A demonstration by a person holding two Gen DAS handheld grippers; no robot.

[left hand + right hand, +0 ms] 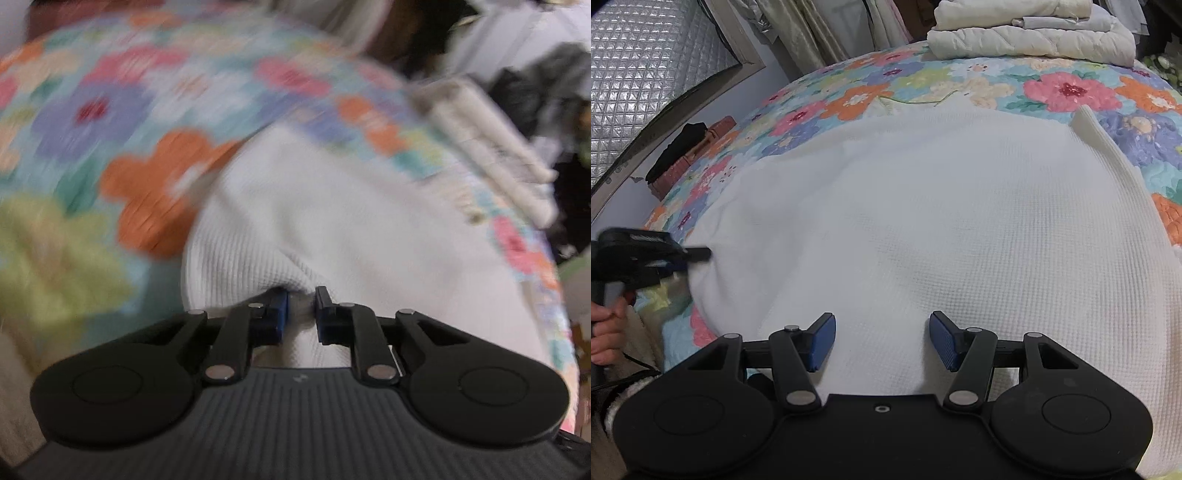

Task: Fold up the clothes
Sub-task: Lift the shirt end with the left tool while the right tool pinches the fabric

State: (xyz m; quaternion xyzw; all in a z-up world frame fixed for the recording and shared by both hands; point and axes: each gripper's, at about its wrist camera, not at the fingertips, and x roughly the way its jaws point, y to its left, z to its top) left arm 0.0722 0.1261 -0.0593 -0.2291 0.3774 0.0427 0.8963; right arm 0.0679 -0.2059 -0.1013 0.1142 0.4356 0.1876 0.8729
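The left gripper (301,314) has its fingers (279,314) clenched on a bunched fold of the white waffle-knit garment (332,221), with cloth pinched in the narrow gap between the blue pads and puckering just ahead of them. Seen from the right wrist view, that same left gripper (698,254) bites the garment's left edge, where the fabric is drawn into a small ridge; a bare hand (605,328) grips its handle at the frame's left border.

The right gripper (882,341) is released — its fingers (823,341) stand wide apart with nothing between them, the blue pads hovering over the near part of the garment (923,229). Whether the pads touch the cloth cannot be told.

The garment lies spread across the bed, covering most of the floral quilt (1071,90) beneath it. Its far right corner is turned up in a ribbed flap (1089,125), and a thin green thread (916,100) rests on the quilt just beyond the garment's far edge.

Farther out, a stack of folded pale bedding (1030,33) sits at the far end of the bed — well apart from the garment. On the left, between bed and wall, a dark item lies atop a brown box-like object (690,155), beside a quilted silver panel (646,74). The left wrist view is heavily motion-blurred, so the quilt (110,129) reads only as smeared flowers.
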